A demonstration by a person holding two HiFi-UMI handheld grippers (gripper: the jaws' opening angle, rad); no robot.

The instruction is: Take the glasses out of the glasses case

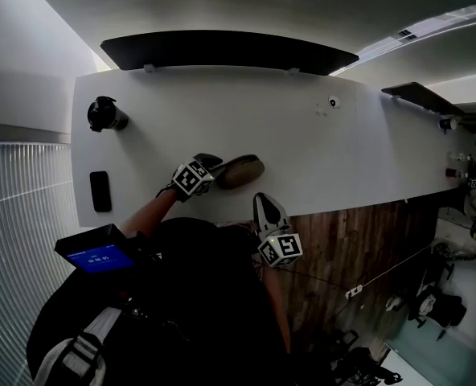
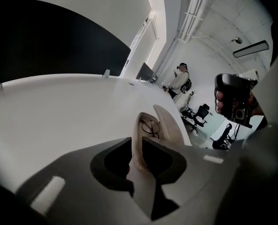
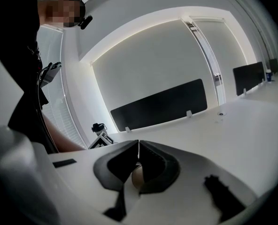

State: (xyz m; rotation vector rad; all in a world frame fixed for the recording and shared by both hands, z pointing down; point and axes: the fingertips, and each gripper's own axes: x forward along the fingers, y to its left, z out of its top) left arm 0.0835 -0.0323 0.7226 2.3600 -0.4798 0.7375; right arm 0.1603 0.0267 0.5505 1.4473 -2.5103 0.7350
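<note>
1. The left gripper [image 2: 136,146] is tilted down onto the table [image 1: 222,111], with its forearm [image 1: 149,207] stretched over the near edge. Its jaws are slightly spread, and the near end of the glasses case [image 1: 240,171] stands between them.
2. The case lies open, and the glasses [image 2: 151,125] are seen inside, just beyond the left jaws.
3. The right gripper [image 3: 138,144] is held at the table's edge near the case, its jaws pressed together on nothing.
</note>
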